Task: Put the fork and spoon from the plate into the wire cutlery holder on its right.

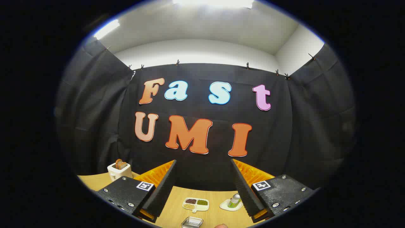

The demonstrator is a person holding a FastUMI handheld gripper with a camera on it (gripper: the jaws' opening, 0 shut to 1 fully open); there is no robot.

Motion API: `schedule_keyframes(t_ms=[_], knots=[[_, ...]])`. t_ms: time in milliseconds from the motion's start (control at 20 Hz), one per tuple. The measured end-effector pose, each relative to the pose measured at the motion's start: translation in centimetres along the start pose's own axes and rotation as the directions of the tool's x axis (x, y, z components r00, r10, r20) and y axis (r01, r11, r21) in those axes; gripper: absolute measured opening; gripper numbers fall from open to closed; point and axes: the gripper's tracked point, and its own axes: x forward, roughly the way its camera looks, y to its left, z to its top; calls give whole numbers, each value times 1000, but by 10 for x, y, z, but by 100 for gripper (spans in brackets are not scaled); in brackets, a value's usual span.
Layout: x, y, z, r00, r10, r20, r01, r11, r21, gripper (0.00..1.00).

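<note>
My gripper (204, 167) is held up above the wooden table (177, 209), pointing at the booth's back wall. Its two fingers (163, 186) stand wide apart and nothing is between them. Low between the fingers, on the table, a small metal tray (192, 222) lies nearest to me. I make out no fork, spoon, plate or wire holder.
A white divided dish (196, 204) with three fillings sits beyond the metal tray. A green can (234, 200) stands on a small white saucer by the right finger. A white toaster (119, 170) with bread stands at the table's far left.
</note>
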Motion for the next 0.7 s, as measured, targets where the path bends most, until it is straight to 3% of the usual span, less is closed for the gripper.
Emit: schedule_keyframes(t_ms=[700], knots=[[16,42,-17,996,79,-38,-79,997,15,97]])
